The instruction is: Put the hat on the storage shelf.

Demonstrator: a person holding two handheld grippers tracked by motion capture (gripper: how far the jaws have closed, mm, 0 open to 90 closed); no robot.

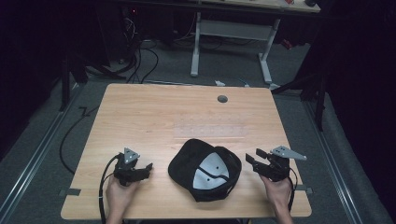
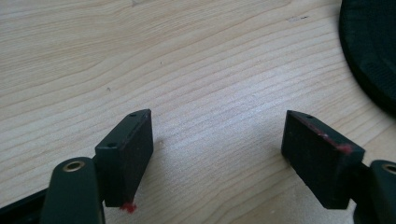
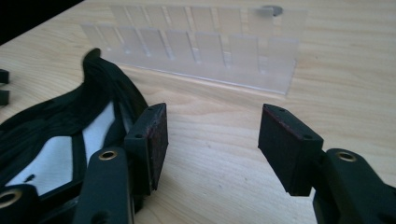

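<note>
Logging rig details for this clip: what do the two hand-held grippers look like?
Both are black. The left hand-held gripper and the right hand-held gripper each carry a grey three-cornered plate on top and trail a black cable. Each has two blocky black jaws on arms with brass-coloured rivets. The pads show red flecks along worn edges. No sleeves are visible.
</note>
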